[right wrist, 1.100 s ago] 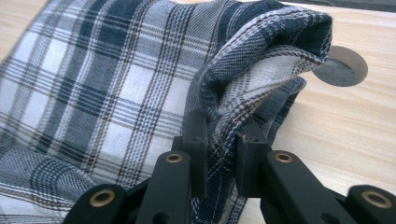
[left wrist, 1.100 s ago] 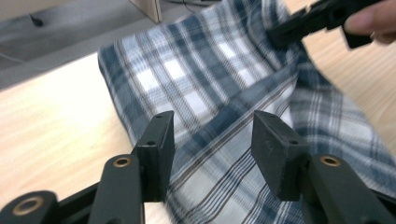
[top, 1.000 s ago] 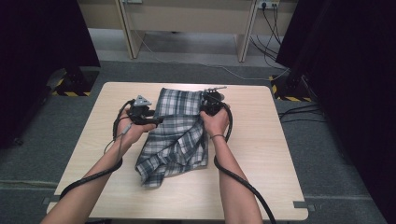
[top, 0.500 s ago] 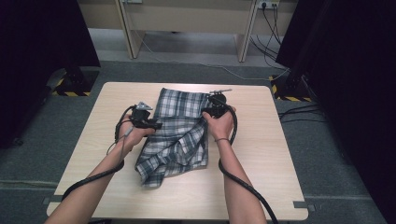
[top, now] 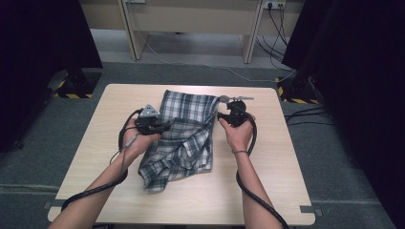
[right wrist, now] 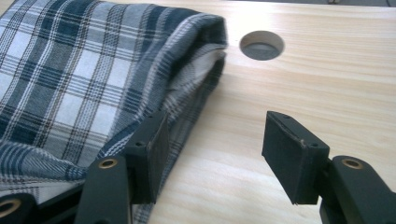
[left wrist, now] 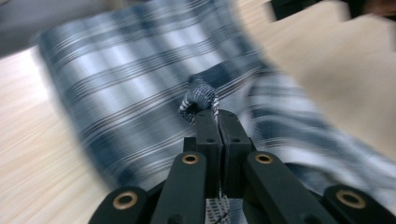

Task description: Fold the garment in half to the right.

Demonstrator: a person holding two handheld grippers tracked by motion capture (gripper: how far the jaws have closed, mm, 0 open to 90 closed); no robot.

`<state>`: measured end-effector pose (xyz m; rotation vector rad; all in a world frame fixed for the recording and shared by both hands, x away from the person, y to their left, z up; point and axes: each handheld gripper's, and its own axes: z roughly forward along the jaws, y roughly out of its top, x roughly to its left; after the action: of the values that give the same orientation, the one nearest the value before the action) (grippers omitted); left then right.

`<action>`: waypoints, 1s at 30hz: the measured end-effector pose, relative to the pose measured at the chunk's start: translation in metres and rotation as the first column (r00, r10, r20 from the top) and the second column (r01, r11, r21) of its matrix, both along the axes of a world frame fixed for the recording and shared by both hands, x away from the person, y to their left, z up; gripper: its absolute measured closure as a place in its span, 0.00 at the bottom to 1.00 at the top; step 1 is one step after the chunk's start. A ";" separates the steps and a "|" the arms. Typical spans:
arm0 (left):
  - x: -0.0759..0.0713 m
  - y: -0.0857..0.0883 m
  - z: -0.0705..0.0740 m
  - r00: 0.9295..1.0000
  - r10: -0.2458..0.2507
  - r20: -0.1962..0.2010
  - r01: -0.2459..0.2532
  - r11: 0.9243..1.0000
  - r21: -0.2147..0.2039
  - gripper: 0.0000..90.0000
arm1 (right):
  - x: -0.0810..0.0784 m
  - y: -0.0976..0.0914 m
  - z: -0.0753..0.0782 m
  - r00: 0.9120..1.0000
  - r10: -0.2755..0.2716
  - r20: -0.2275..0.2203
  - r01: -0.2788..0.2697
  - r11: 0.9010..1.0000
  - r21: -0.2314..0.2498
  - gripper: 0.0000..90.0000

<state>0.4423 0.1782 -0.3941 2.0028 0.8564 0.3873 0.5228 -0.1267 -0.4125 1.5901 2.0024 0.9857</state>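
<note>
A blue and white plaid cloth point(top: 184, 138) lies crumpled in the middle of the wooden table point(top: 286, 181). My left gripper point(top: 161, 127) is at the cloth's left edge. In the left gripper view its jaws point(left wrist: 217, 114) have just been closing and now pinch a small fold of the plaid cloth point(left wrist: 140, 70). My right gripper point(top: 221, 115) is at the cloth's upper right edge. Its jaws point(right wrist: 217, 130) have just been opening and stand wide apart over bare wood. The cloth's folded edge point(right wrist: 84, 70) lies against the outside of its left jaw.
A round cable hole point(right wrist: 261, 45) is cut in the table just beyond the cloth's far right corner, also seen from above as the hole point(top: 223, 99). Bare wood surrounds the cloth. Black cables trail from both grippers toward the table's near edge.
The left gripper has moved in over the cloth's left edge and shut on a fold. The right gripper has opened, let go of the cloth and shifted to the right.
</note>
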 end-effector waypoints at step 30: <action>-0.047 0.008 0.025 0.976 -0.183 0.116 0.175 0.982 0.070 0.28 | -0.051 -0.019 0.008 0.992 0.109 0.059 -0.105 0.993 -0.059 0.36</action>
<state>0.3953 0.1860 -0.3696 2.0686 0.5894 0.4304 0.4718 -0.1457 -0.4043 1.4186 2.0727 0.9964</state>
